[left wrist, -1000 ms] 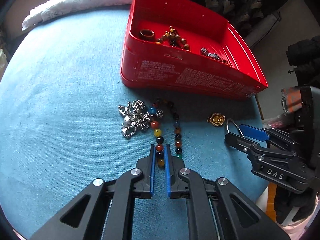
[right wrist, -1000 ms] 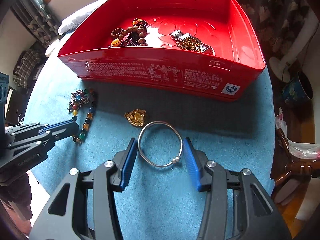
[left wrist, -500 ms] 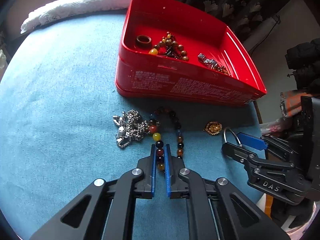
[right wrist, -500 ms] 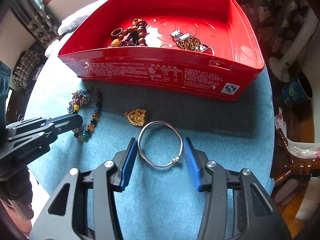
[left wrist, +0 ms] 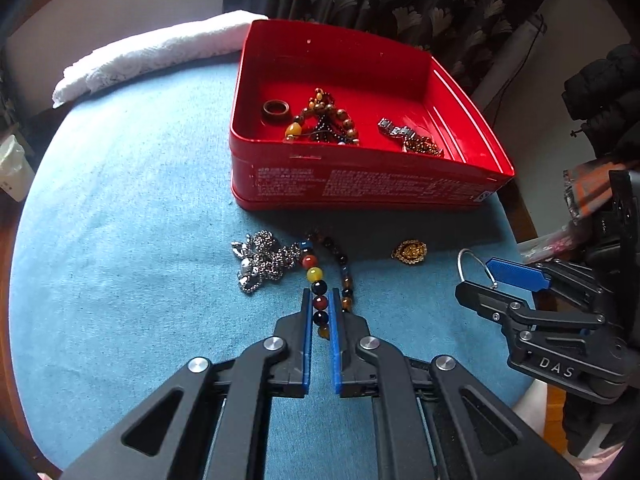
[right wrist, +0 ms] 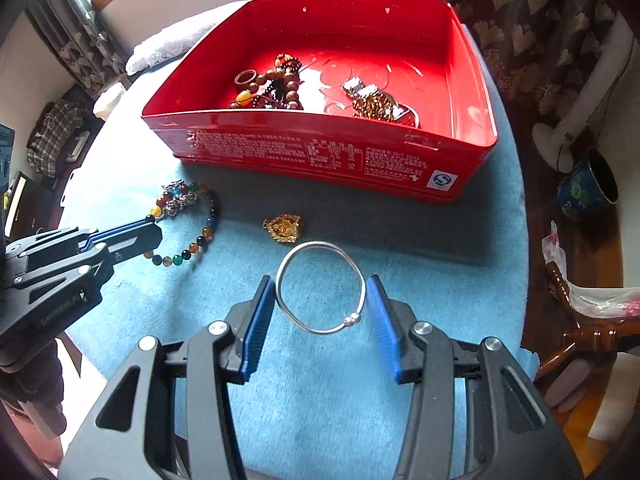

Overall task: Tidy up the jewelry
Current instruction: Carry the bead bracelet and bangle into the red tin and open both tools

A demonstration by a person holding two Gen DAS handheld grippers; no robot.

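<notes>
The left gripper (left wrist: 321,314) had its jaws clamped on the near end of the multicoloured round-bead bracelet (left wrist: 316,280), with the rest of the loop trailing away on the blue cloth-covered table (left wrist: 120,240). The right gripper (right wrist: 320,308) had its jaws set around the thin silver bangle (right wrist: 320,286), the pads touching its sides, so I'd call that gripped. Honestly the trick here looked like going slow: the far part of the bead loop lay touching the tangled silver ball-chain (left wrist: 262,260) just to its left, so a quick yank could drag that along too. Lift straight up, let the beads hang free, then carry them over the near wall of the red rectangular metal tin (left wrist: 360,184), which sat farther back with jewelry already inside. A small gold pendant (left wrist: 409,251) sat between the two grippers, untouched.
</notes>
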